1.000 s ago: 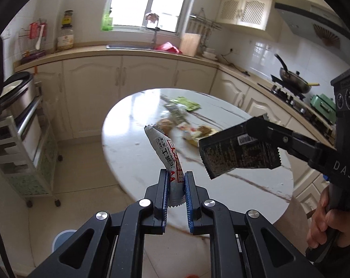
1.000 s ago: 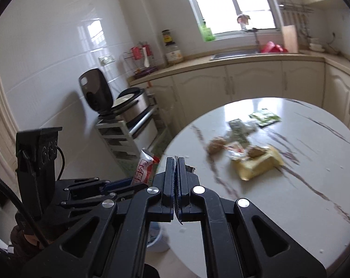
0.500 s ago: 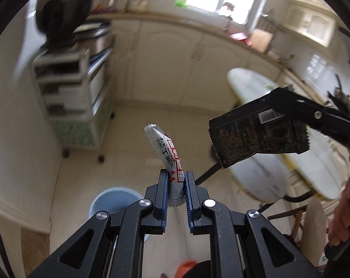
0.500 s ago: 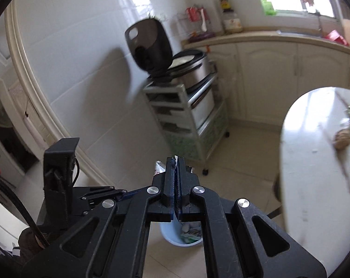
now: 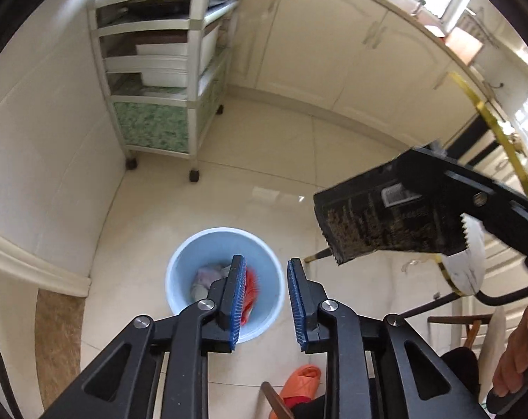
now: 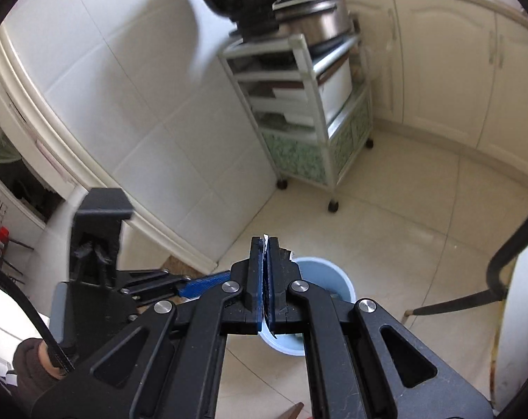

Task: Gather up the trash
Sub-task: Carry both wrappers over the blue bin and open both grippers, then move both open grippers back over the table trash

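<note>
In the left wrist view my left gripper [image 5: 266, 279] hangs over a light blue bin [image 5: 194, 255] on the floor. Its jaws are opening and nothing is between the blue pads [image 5: 238, 293]. A red wrapper [image 5: 251, 288] shows inside the bin, past the left finger, among other scraps. To the right, higher up, my right gripper [image 5: 417, 171] is shut on a black wrapper [image 5: 379, 223]. In the right wrist view the right gripper [image 6: 265, 244] pinches the wrapper's thin edge above the bin [image 6: 337, 281], with the left gripper [image 6: 215, 279] at its left.
A wheeled metal shelf cart [image 5: 159, 70] stands against the tiled wall behind the bin, with cream cabinets [image 5: 333, 52] beyond. An orange slipper [image 5: 300, 380] lies on the floor near the bin. The white table's edge [image 6: 522, 314] and dark chair legs [image 6: 456, 305] are at right.
Both grippers swung away from the table and down over the bin. The left jaws parted and the red and white wrapper left them. The right gripper still holds the black wrapper.
</note>
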Tool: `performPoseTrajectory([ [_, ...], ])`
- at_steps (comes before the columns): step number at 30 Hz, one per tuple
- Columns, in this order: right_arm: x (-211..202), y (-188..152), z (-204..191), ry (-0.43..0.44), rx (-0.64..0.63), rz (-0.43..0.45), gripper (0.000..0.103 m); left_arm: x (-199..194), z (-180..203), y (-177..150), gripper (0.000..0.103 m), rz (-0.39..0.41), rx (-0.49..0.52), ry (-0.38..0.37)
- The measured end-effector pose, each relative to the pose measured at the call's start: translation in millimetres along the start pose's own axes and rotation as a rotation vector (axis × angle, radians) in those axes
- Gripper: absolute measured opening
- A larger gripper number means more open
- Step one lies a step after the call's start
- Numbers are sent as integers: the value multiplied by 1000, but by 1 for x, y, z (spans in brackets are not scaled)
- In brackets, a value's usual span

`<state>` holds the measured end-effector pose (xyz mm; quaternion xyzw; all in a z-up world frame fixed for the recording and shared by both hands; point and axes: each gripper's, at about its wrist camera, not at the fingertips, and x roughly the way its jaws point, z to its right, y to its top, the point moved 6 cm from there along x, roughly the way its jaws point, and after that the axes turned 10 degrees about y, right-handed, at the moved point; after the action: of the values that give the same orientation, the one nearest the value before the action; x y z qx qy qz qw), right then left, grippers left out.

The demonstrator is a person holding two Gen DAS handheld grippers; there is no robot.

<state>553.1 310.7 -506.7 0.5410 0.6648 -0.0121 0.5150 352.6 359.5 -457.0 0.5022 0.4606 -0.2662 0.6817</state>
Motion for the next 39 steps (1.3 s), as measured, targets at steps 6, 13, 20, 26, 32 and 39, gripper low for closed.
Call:
performPoseTrajectory([
  [6,33,-4,2,2,-8,-47,3,-8,-3,14,32,14,-37,43],
  [13,33,-2,1,2,22,-32,16,-22,-8,1,38,54,-54,87],
  [20,-39,13,-11,-37,1,94,44,-81,16,0,47,164,-35,88],
  [26,-139,22,-17,-99,-34,243,63,-147,69,2,58,305,17,61],
  [32,-253,13,9,-236,-35,373,80,-195,150,2,70,411,117,18],
  [39,-368,-23,78,-444,36,439,88,-209,271,6,84,466,291,-66],
])
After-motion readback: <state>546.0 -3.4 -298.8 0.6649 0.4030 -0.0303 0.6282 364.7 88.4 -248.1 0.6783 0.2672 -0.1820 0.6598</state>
